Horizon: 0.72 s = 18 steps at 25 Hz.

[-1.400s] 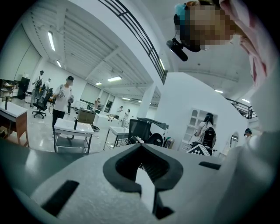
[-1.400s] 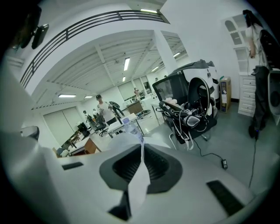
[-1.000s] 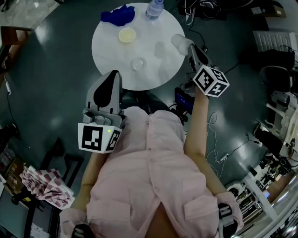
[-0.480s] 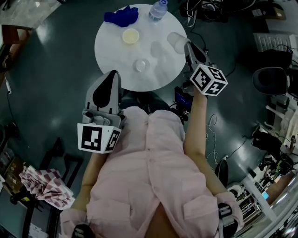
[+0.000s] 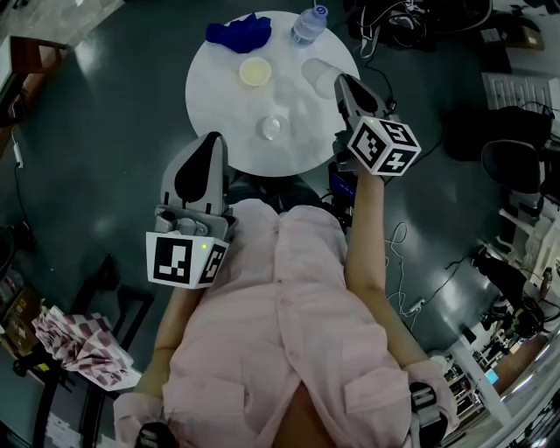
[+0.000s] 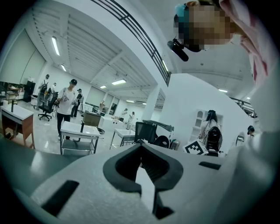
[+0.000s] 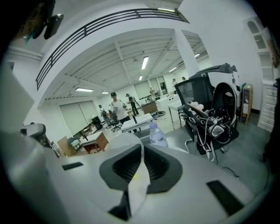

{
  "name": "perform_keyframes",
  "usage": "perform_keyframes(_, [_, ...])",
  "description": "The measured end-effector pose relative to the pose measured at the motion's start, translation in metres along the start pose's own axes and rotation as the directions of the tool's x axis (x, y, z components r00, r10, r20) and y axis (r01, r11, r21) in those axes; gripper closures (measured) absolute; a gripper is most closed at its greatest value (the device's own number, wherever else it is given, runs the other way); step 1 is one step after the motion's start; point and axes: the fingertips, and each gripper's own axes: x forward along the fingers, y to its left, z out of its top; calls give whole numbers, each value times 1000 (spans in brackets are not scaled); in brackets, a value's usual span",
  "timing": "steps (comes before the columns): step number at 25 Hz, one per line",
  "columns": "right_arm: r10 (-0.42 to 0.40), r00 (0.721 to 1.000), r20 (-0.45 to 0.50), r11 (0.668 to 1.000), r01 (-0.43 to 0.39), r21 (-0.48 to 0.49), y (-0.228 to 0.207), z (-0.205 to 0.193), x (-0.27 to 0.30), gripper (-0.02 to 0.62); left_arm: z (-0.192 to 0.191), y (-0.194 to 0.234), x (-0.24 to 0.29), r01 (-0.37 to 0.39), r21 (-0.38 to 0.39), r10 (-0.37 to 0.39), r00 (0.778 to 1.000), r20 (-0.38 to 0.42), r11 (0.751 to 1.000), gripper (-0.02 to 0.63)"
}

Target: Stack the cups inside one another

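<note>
A clear plastic cup (image 5: 318, 75) hangs over the right part of the round white table (image 5: 219, 105), its thin wall (image 7: 138, 181) pinched in my right gripper (image 5: 339, 83), which is shut on it. A second clear cup (image 5: 273, 128) stands on the table near its front edge. A pale yellow cup (image 5: 255, 72) stands farther back. My left gripper (image 5: 213, 140) hovers short of the table's near edge, shut and with nothing between its jaws (image 6: 142, 151).
A blue cloth (image 5: 238, 32) and a water bottle (image 5: 309, 24) sit at the table's far side; the bottle (image 7: 156, 134) also shows just beyond the right jaws. Cables and equipment crowd the dark floor to the right. People and desks fill the room behind.
My right gripper has carried the clear cup leftward, from the table's right rim to over its surface. The left gripper has stayed where it was.
</note>
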Motion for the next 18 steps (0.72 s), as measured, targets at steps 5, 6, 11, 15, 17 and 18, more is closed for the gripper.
perform_keyframes(5, [21,1000,-9,1000,-21,-12,12,2,11,555,2,6,2,-4,-5,4,1000,1,1000,591])
perform_keyframes(6, [24,1000,-11,1000,-24,-14,13,2,13,555,2,7,4,-2,-6,2,1000,0,1000,592])
perform_keyframes(11, [40,999,-23,999,-41,-24,19,0,23,555,2,11,10,7,-8,-7,1000,-2,1000,591])
perform_keyframes(15, [47,999,-24,999,-47,-24,24,0,25,555,4,14,11,12,-5,-12,1000,-2,1000,592])
perform_keyframes(17, [47,999,-23,999,-47,-23,25,0,25,555,5,15,11,15,-4,-15,1000,-3,1000,592])
perform_keyframes(18, [46,999,-24,999,-47,-22,25,0,24,555,5,15,11,17,-3,-17,1000,-3,1000,592])
